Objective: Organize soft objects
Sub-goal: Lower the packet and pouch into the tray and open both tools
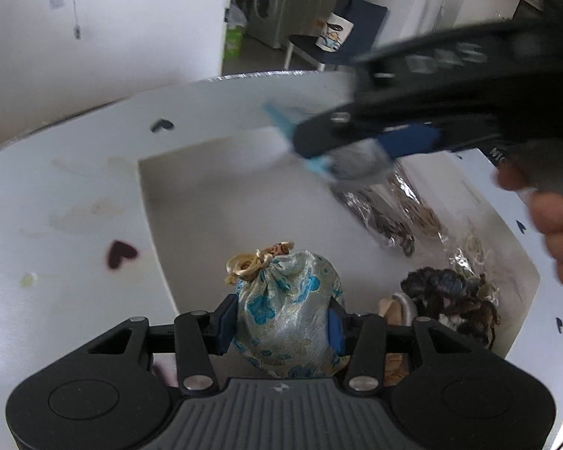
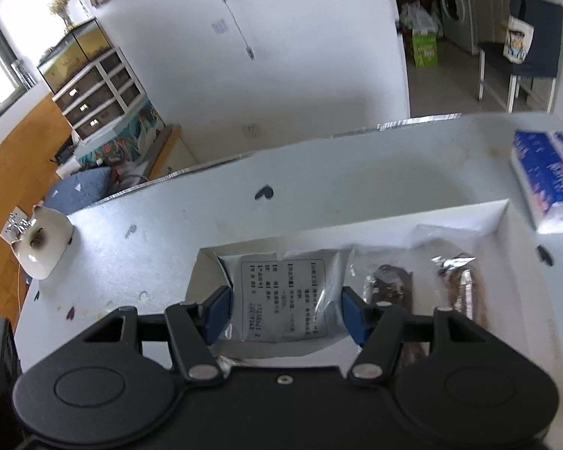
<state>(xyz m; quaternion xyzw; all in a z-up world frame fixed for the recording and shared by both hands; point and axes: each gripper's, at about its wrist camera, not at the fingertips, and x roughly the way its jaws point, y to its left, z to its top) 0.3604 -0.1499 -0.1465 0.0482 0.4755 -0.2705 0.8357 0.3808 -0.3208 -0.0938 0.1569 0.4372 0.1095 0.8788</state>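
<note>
We grip the soft pouch [image 1: 287, 311] at its belly, lower centre; left jaws pinch it. Right jaws clamp the limp, slippery packet [image 2: 285, 296] by its edges.

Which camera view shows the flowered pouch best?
The left wrist view. There the flowered pouch fills the centre, sharp, between the fingers of the left hand-held gripper, with its tied cord on top, above the white box. The right wrist view does not show the pouch at all.
</note>
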